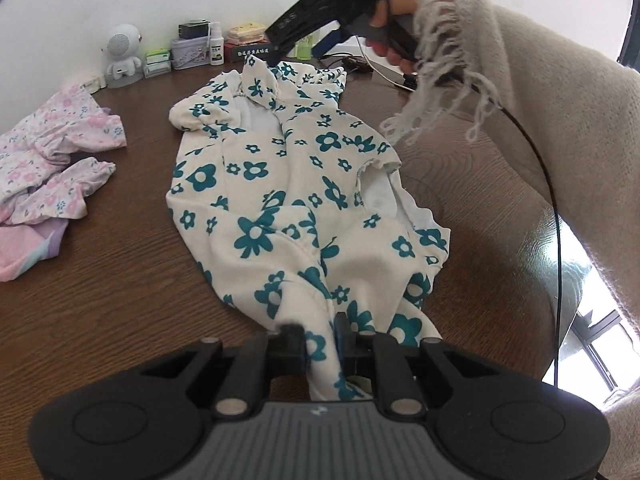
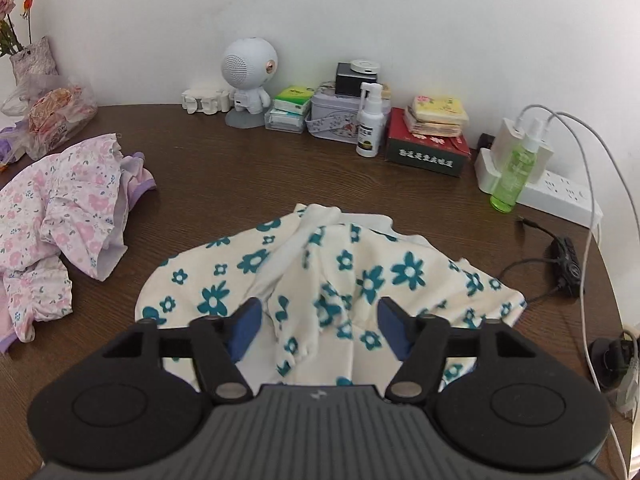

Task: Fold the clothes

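We work at a dark wood-grain table (image 2: 248, 184) against a white wall (image 2: 360, 8). Our left gripper (image 1: 318, 334) clamps the flowered garment (image 1: 288, 200) lying mid-table; our right gripper (image 2: 318, 320) hovers spread apart above it. The red box (image 2: 426, 152) bears unreadable white characters.

Soft, even daylight fills both views. In the left wrist view a bright window (image 1: 600, 344) at the lower right throws pale glare across the dark brown wooden table (image 1: 540, 248). Fisheye distortion bows the table edges, corners darken, and the cream teal-flowered garment (image 2: 332, 300) blurs slightly.
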